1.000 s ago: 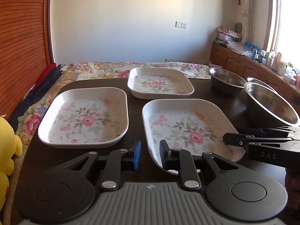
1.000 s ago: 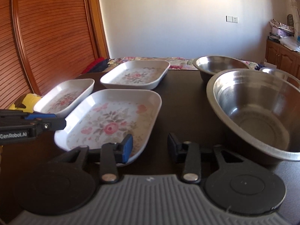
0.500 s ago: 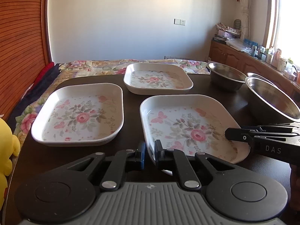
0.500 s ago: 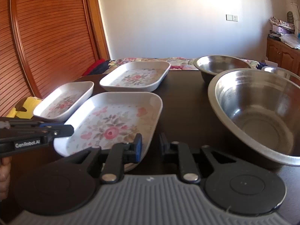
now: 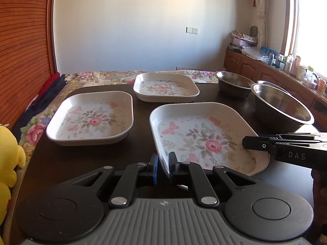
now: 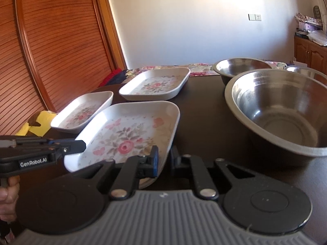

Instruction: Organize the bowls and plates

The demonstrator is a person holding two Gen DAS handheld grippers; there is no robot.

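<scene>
Three white square plates with rose prints lie on the dark table (image 5: 61, 163). My left gripper (image 5: 163, 166) is shut on the near left rim of the nearest plate (image 5: 204, 140). My right gripper (image 6: 164, 159) grips the same nearest plate (image 6: 126, 134) at its near right rim, with its jaws still closing on that rim. Each wrist view shows the other tool from the side: the right gripper (image 5: 245, 141) and the left gripper (image 6: 81, 145). The other plates sit at the left (image 5: 92, 118) and farther back (image 5: 165, 87). A large steel bowl (image 6: 276, 112) stands to the right.
Two smaller steel bowls (image 5: 233, 81) (image 5: 269, 83) stand behind the large one. A yellow plush toy (image 5: 8, 159) sits off the table's left edge. Beyond the table's far edge lies a floral bedspread (image 5: 102, 75). A wooden cabinet (image 5: 245, 65) lines the right wall.
Both grippers went from open to shut on the nearest plate's near rim. The left gripper shifted a little, so the plates sit differently in its view.
</scene>
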